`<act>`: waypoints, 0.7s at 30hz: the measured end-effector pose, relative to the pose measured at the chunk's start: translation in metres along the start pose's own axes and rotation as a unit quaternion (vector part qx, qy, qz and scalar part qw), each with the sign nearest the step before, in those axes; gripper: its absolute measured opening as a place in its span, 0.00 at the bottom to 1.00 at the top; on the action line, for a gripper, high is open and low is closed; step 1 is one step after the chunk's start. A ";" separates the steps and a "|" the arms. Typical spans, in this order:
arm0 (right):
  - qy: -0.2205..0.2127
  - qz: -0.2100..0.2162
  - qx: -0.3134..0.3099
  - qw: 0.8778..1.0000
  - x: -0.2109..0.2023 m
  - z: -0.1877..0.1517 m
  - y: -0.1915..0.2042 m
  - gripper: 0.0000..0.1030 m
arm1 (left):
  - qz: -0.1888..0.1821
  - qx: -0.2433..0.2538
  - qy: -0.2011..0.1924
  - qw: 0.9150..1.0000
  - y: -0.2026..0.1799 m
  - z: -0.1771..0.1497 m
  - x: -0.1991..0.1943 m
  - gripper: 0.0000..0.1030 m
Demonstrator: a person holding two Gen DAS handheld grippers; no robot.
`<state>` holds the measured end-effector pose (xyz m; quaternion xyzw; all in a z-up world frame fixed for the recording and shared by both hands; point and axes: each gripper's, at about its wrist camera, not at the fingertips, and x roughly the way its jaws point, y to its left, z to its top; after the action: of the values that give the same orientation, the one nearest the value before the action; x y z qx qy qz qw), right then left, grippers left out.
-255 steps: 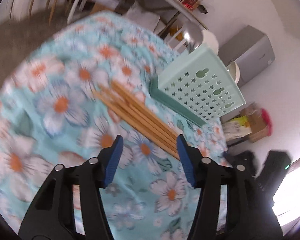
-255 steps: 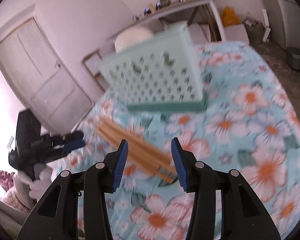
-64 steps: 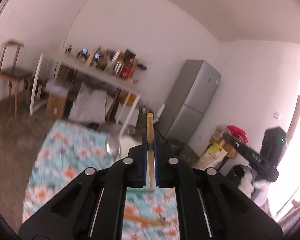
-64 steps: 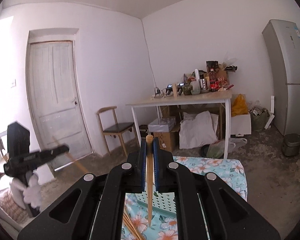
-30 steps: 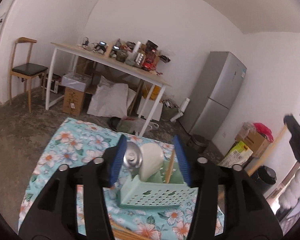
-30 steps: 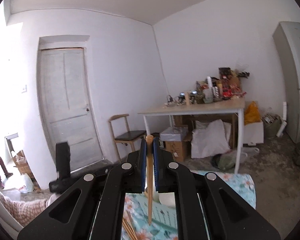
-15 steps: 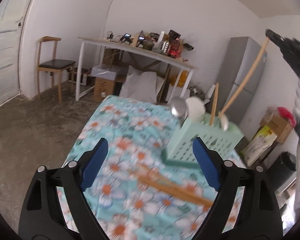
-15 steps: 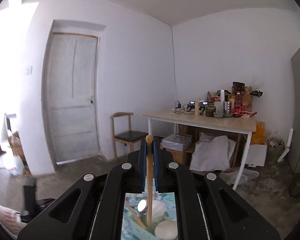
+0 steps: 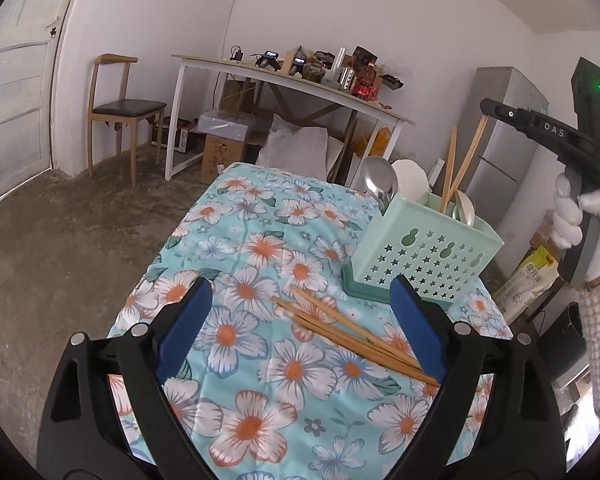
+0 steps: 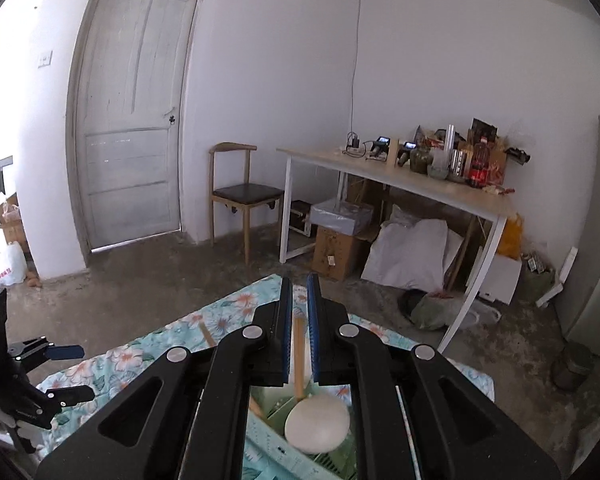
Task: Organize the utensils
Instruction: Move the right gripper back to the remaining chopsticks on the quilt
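Observation:
A mint green utensil basket (image 9: 424, 250) stands on the flowered cloth and holds a metal spoon (image 9: 378, 182), white spoons (image 9: 410, 184) and two upright chopsticks (image 9: 448, 168). Several wooden chopsticks (image 9: 352, 336) lie on the cloth in front of it. My left gripper (image 9: 300, 324) is open wide and empty, above the loose chopsticks. My right gripper (image 10: 299, 312) is above the basket, its jaws slightly apart around a chopstick (image 10: 299, 356) that stands down into the basket next to a white spoon (image 10: 316, 424). It also shows in the left wrist view (image 9: 540, 128).
The flowered table (image 9: 236, 264) ends close on the left and far sides. Behind stand a wooden chair (image 9: 120, 108), a cluttered white desk (image 9: 284, 80), boxes and a grey fridge (image 9: 504, 152). A white door (image 10: 132, 136) is at the back left.
My left gripper let a chopstick into the basket, opened wide and dropped back toward the loose chopsticks. My right gripper carried its chopstick over the basket, lowered it in, and its jaws have parted slightly.

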<state>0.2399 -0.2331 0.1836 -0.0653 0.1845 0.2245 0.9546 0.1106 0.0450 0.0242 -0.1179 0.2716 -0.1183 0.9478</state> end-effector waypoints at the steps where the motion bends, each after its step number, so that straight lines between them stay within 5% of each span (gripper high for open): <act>1: -0.004 0.000 0.006 1.000 -0.004 -0.001 -0.002 0.18 | -0.001 -0.001 0.000 1.000 0.000 0.000 0.001 0.85; 12: -0.075 0.031 0.113 0.990 -0.077 -0.014 -0.032 0.26 | -0.008 0.004 0.013 1.000 -0.009 -0.005 0.010 0.86; 21: -0.020 0.088 0.179 0.980 -0.090 -0.083 -0.021 0.26 | -0.030 0.014 0.040 0.999 -0.016 -0.011 0.022 0.86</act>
<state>0.1482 -0.3051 0.1424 0.1272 0.2078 0.2719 0.9310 0.1199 0.0216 0.0088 -0.1077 0.3040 -0.1547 0.9338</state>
